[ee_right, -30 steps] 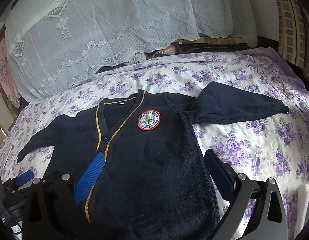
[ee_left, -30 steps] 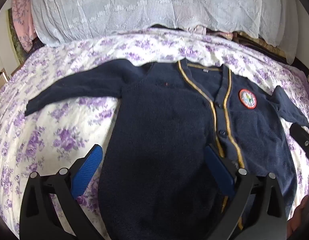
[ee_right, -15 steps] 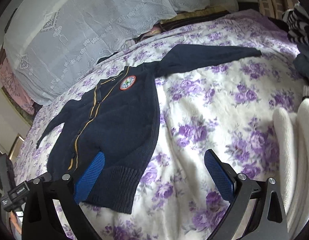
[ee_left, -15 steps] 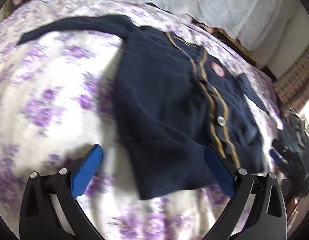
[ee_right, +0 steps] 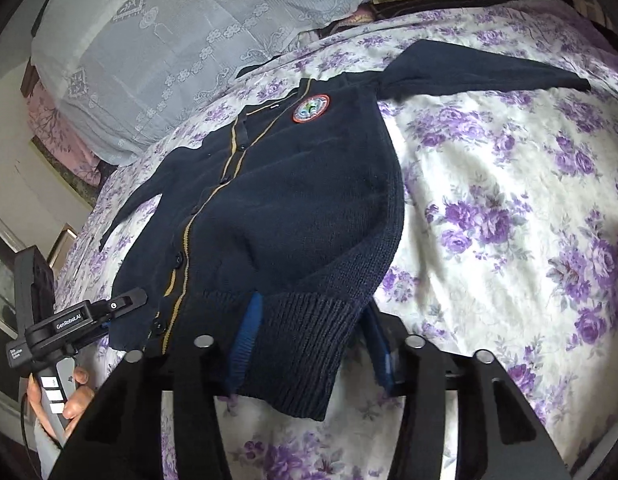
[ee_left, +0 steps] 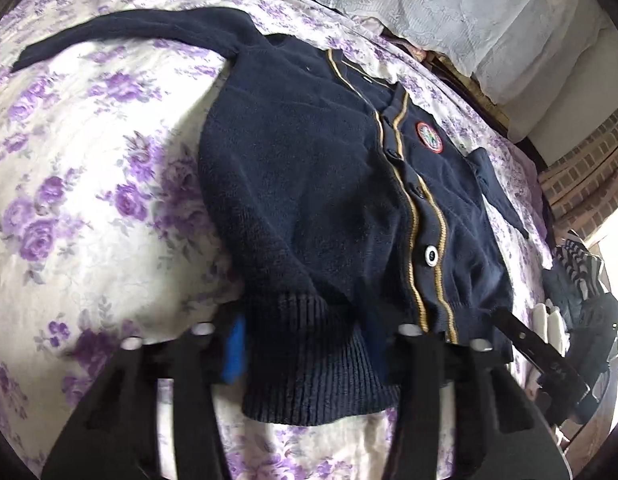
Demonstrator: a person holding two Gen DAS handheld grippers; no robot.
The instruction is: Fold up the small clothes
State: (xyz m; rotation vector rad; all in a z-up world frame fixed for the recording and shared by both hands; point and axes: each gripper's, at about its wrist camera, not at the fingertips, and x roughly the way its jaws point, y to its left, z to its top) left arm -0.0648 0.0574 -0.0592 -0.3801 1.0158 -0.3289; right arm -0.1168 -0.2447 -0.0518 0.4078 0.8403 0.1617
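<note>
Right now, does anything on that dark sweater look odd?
One button low on the navy knitted cardigan with gold-trimmed front is white, while the buttons above it are dark. It looks mismatched.

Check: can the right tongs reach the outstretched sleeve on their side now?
Probably not: the right tongs have just been closing on the cardigan hem; the sleeve lies uncovered but well beyond.

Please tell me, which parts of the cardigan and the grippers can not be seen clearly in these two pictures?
- Left wrist view: the cardigan hem hides the left gripper pads; jaws have just been closing on it.
- Right wrist view: the ribbed hem covers the right gripper contact.
- Badge lettering: too small.
- Far sleeve, left view: foreshortened near the edge.
</note>
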